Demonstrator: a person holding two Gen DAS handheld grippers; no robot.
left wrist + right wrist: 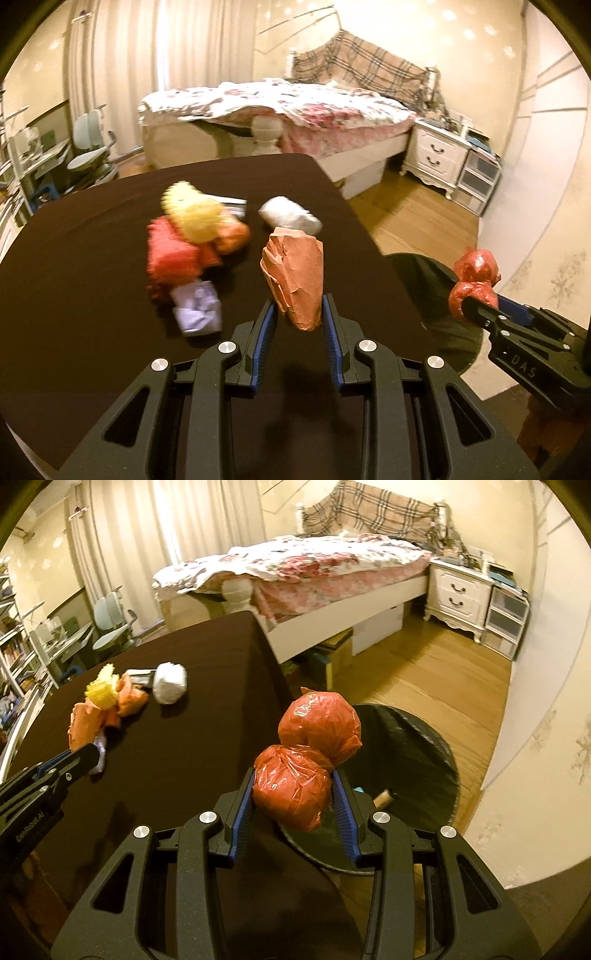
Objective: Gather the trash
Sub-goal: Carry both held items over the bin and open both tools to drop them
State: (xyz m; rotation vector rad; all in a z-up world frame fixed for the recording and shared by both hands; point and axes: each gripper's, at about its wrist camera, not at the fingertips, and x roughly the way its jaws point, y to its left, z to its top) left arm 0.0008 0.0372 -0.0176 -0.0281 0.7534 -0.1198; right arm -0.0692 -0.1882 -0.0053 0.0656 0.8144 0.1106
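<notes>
The right wrist view shows much more of the black-lined trash bin (424,753) standing on the wooden floor (424,672) just beside the dark desk (207,738); it looks down into the open mouth, where a small brownish object (384,796) and a bit of something light blue lie at the bottom, too small to identify. In the left wrist view only a dark slice of the bin (417,273) peeks past the desk's right edge. The left view instead gives the closer look at the pile left on the desk (92,295), though that part is blurred: a red netted wad (170,258), a yellow netted piece (195,214) on top of it, a crumpled pale purple paper (199,306) at the near side and a white wad (290,218) lying apart to the right. The left gripper (299,310) has its jaws clamped on a crumpled orange paper (295,273), which stands upright between the blue pads above the desk. The right gripper (295,797) has its jaws pressed on the lower lobe of a red plastic bag (295,786), knotted into two shiny, wrinkled balls, one above the other, held at the desk edge with the upper ball over the bin's rim.
</notes>
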